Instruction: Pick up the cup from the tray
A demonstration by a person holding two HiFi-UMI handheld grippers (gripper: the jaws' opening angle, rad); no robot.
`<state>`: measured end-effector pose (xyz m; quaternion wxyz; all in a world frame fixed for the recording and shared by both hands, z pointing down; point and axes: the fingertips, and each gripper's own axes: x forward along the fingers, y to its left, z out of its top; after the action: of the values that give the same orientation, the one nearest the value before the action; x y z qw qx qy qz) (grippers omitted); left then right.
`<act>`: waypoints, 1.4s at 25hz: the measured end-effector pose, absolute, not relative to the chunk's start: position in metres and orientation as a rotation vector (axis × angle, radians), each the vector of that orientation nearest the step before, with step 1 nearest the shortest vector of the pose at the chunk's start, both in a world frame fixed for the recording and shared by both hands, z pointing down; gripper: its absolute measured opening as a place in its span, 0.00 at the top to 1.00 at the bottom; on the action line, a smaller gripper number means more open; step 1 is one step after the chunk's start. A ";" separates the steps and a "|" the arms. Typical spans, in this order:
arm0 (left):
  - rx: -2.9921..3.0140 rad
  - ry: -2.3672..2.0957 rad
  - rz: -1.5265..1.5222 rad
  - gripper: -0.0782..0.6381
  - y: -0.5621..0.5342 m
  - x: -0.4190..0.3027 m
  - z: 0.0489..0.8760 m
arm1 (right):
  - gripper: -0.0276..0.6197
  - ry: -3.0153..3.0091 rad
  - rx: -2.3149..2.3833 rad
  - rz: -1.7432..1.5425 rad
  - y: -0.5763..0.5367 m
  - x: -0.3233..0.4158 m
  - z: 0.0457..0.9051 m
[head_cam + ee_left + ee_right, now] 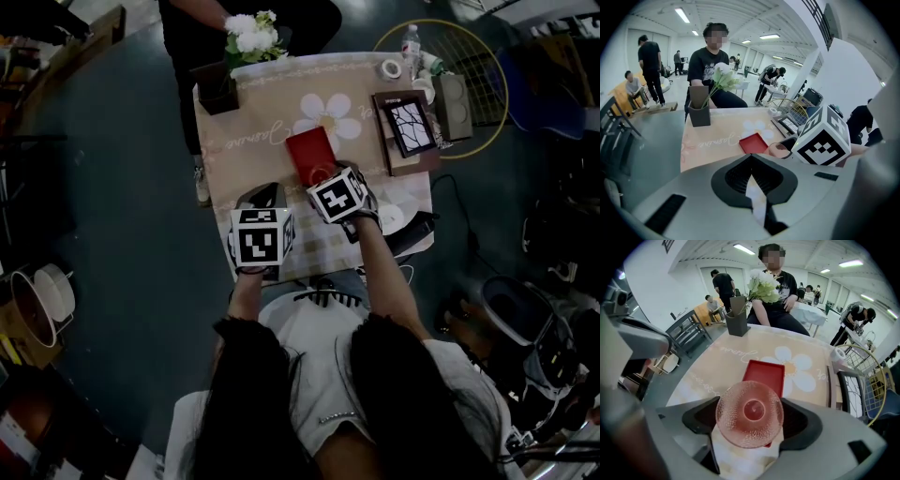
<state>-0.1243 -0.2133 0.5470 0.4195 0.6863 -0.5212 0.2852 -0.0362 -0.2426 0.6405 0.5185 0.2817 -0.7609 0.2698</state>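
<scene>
Over the red tray (pixel 765 373), the right tongs (pixel 750 404) pinch the cup (pixel 749 416); the left tongs (pixel 751 158) are together, empty. Next should come a straight lift.

the left half of the surface (pixel 246 169) lies bare and open from the near edge, with only the flat red tray (pixel 311 155) in the centre. a grey holder (pixel 217 94) of white flowers (pixel 251 36) blocks the far left corner, a seated person (pixel 780 287) behind it, and a picture frame (pixel 405 124), a tape roll (pixel 391 68) and a bottle (pixel 411 39) crowd the right edge. the cup (pixel 749 411) fills the tongs of the right gripper (pixel 749 420), and the left gripper (pixel 751 161) hangs close beside it, tongs together.
</scene>
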 end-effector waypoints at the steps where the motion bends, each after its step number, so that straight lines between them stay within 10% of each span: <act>1: 1.719 -1.309 0.713 0.89 -0.214 -0.124 0.547 | 0.34 -1.825 0.674 0.645 -0.243 -0.036 0.641; 35: 1.748 -1.269 0.734 0.89 -0.241 -0.068 0.550 | 0.34 -1.773 0.758 0.684 -0.269 0.064 0.644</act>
<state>-0.0677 -0.2410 0.5502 0.4169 0.6963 -0.5057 0.2925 0.0640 -0.2693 0.6442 0.5208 0.3162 -0.7398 0.2854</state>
